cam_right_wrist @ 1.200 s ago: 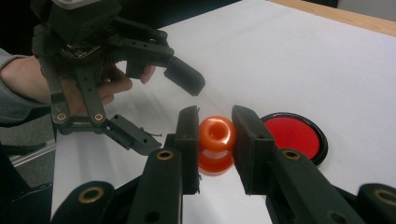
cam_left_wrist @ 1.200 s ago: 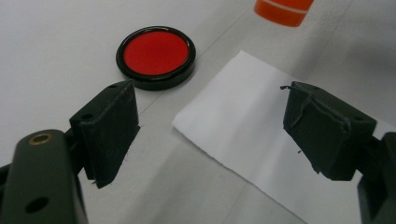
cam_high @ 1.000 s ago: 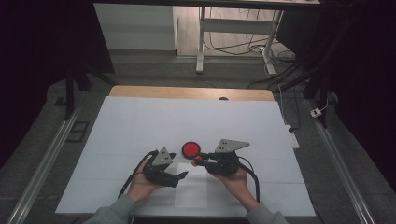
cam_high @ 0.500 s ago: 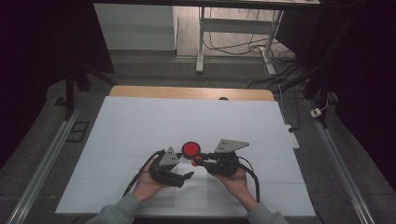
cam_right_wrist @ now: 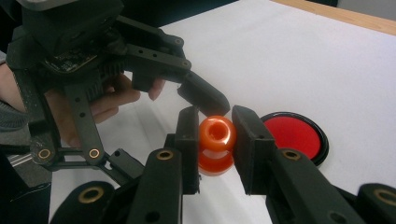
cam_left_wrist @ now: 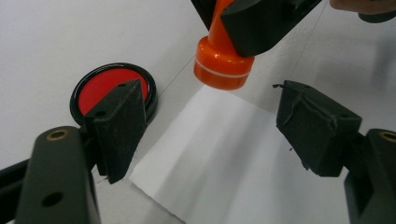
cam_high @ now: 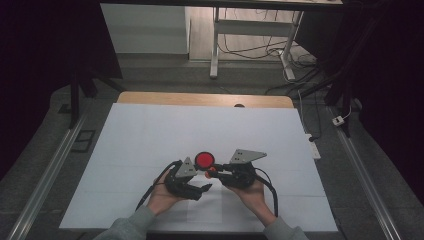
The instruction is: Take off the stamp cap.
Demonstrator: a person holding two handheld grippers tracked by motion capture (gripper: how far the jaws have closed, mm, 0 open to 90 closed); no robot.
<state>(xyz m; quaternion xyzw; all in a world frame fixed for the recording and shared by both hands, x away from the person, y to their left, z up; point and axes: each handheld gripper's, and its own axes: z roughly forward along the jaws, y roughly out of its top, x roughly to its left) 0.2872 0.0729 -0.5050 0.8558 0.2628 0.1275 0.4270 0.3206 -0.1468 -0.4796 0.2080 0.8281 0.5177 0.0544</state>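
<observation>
An orange stamp (cam_right_wrist: 216, 135) with a round knob is clamped between the jaws of my right gripper (cam_right_wrist: 214, 130), base down, just above the table. In the left gripper view the stamp (cam_left_wrist: 223, 65) hangs over the far edge of a small white sheet of paper (cam_left_wrist: 243, 168). A round red pad in a black rim (cam_left_wrist: 105, 88) lies on the table beside the sheet. My left gripper (cam_left_wrist: 210, 135) is open over the sheet with nothing between its jaws. From above, the left gripper (cam_high: 200, 189) and right gripper (cam_high: 214, 173) nearly meet, with the red pad (cam_high: 204, 160) just beyond.
A large white mat (cam_high: 150, 135) covers the table, with a strip of wood (cam_high: 200, 99) at its far edge. Metal rails (cam_high: 45, 175) run along both sides. Cables and a desk frame (cam_high: 215, 45) stand on the floor beyond.
My left gripper has shifted a little to the right, closer to the right gripper. The right gripper and the stamp have barely moved.
</observation>
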